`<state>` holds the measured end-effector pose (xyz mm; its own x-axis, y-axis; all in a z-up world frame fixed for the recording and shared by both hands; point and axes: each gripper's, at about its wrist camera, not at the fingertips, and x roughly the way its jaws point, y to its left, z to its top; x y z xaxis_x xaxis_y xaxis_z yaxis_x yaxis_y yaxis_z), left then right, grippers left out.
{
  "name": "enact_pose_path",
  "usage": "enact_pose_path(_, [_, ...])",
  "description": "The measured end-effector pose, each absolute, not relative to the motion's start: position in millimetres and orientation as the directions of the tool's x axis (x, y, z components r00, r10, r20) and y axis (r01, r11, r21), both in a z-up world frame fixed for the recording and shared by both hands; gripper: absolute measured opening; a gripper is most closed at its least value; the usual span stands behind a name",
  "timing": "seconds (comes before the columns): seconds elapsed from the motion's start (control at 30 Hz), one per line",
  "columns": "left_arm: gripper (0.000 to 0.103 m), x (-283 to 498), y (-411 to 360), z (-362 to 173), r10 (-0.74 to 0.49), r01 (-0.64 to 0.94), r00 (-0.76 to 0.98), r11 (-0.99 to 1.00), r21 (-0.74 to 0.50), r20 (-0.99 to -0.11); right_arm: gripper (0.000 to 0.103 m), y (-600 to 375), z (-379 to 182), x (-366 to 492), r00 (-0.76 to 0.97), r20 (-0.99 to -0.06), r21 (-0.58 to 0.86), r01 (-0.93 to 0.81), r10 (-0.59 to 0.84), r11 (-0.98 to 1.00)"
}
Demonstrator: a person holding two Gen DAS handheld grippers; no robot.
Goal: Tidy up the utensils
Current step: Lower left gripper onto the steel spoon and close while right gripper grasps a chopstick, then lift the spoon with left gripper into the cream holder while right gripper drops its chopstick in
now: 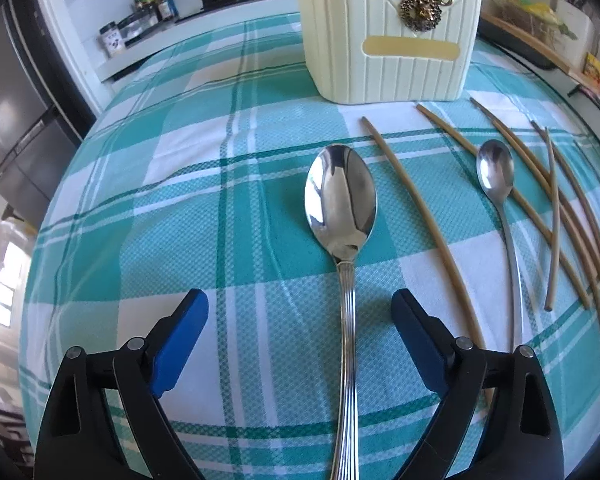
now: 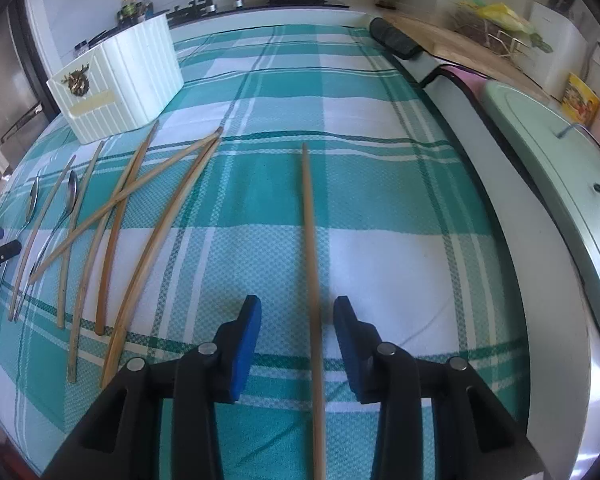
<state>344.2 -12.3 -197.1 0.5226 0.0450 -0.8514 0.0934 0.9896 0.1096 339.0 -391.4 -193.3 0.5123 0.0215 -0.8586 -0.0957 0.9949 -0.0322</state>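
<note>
Below the left gripper (image 1: 300,308), the large steel spoon (image 1: 342,204) lies on the teal checked tablecloth (image 1: 172,208) of the table, its handle running between the spread fingers (image 1: 184,332), which do not touch it. Farther off stands the cream ribbed utensil holder (image 1: 388,40). To the right lie a smaller spoon (image 1: 495,168) and several loose bamboo chopsticks (image 1: 556,216). A single chopstick (image 2: 311,240) lies apart between the right gripper (image 2: 296,314) fingers, parted on either side and clear of it.
</note>
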Motion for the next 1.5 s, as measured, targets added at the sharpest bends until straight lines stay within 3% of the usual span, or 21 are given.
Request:
enact_pose_path(0.17, [0.095,360,-11,-199,0.019,0.048,0.476,0.998,0.047,-0.879,0.039,-377,-193,368,0.466,-0.884,-0.063,-0.192,0.035,0.979])
enact_pose_path(0.37, [0.095,385,-12,-201,0.003,0.02,0.443,1.0,0.013,-0.897,0.036,-392,-192,414,0.444,-0.894,-0.013,-0.149,0.056,0.989])
enact_pose_path(0.47, [0.094,396,-16,-201,-0.004,0.023,0.433,1.0,0.007,-0.902,0.029,-390,-192,430,0.436,-0.898,-0.001,-0.14,0.06,0.99])
enact_pose_path(0.53, [0.089,402,-17,-200,-0.015,0.029,0.439,1.0,-0.003,-0.898,0.023,-388,-193,440,0.431,-0.901,-0.009,-0.125,0.046,0.992])
enact_pose_path(0.6, [0.065,405,-19,-197,-0.028,0.04,0.455,0.999,-0.012,-0.89,0.008,-387,-194,446,0.429,-0.902,-0.007,-0.119,0.045,0.993])
enact_pose_path(0.67, [0.042,407,-22,-194,-0.035,0.058,0.476,0.998,-0.008,-0.879,0.006,-389,-196,451,0.431,-0.901,0.011,-0.101,0.054,0.995])
enact_pose_path(0.83, [0.042,403,-16,-185,-0.066,0.067,0.485,0.997,-0.038,-0.872,0.006,-395,-189,450,0.482,-0.867,0.106,-0.072,0.127,0.992])
enact_pose_path(1.07, [0.041,355,-1,-112,-0.131,0.097,0.616,0.991,-0.089,-0.776,0.006,-384,-108,392,0.616,-0.742,0.209,-0.159,0.263,0.965])
enact_pose_path(1.23, [0.041,320,3,-67,-0.173,0.136,0.683,0.985,-0.109,-0.709,0.006,-369,-48,339,0.691,-0.653,0.197,-0.24,0.31,0.951])
enact_pose_path(1.5, [0.041,309,7,-19,-0.213,0.174,0.73,0.977,-0.125,-0.65,0.006,-342,1,307,0.781,-0.533,0.139,-0.3,0.326,0.944])
